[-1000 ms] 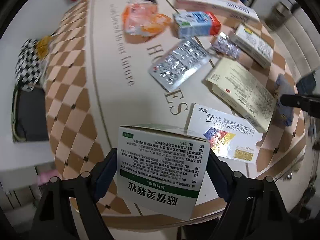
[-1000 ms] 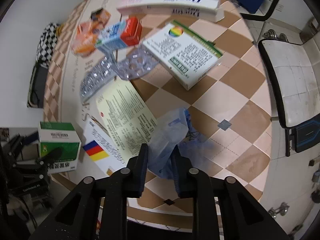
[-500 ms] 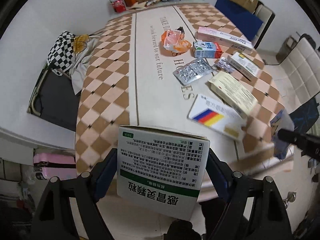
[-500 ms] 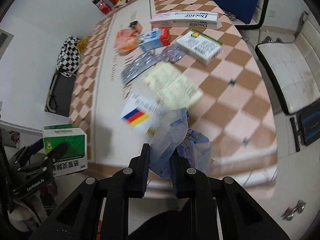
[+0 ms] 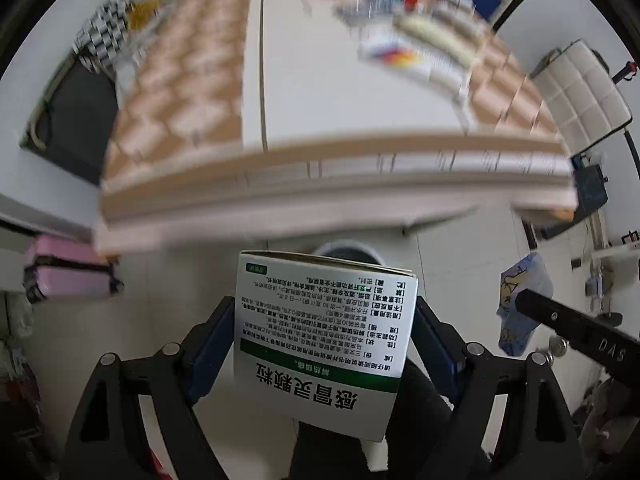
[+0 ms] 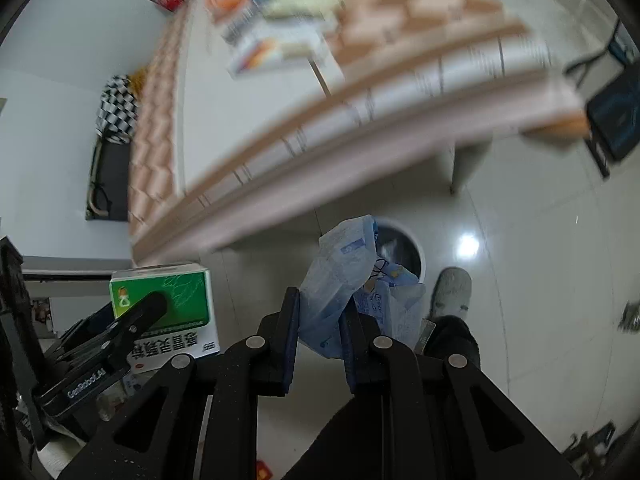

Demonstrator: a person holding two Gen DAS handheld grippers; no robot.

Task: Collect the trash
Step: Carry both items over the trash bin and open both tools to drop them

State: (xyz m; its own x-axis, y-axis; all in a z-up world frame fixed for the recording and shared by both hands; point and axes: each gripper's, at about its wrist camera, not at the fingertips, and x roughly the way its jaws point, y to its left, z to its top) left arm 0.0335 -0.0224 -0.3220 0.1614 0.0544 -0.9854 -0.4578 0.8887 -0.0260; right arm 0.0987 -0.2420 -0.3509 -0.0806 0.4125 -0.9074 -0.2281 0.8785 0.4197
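Two pieces of trash have left the counter (image 5: 340,80) within the last second: the left gripper (image 5: 324,344) pinches the green-and-white medicine box (image 5: 324,340), the right gripper (image 6: 320,320) pinches the blue plastic bag (image 6: 340,276), and both now hang below its edge, above the round bin (image 6: 404,240) on the floor, ready for dropping.
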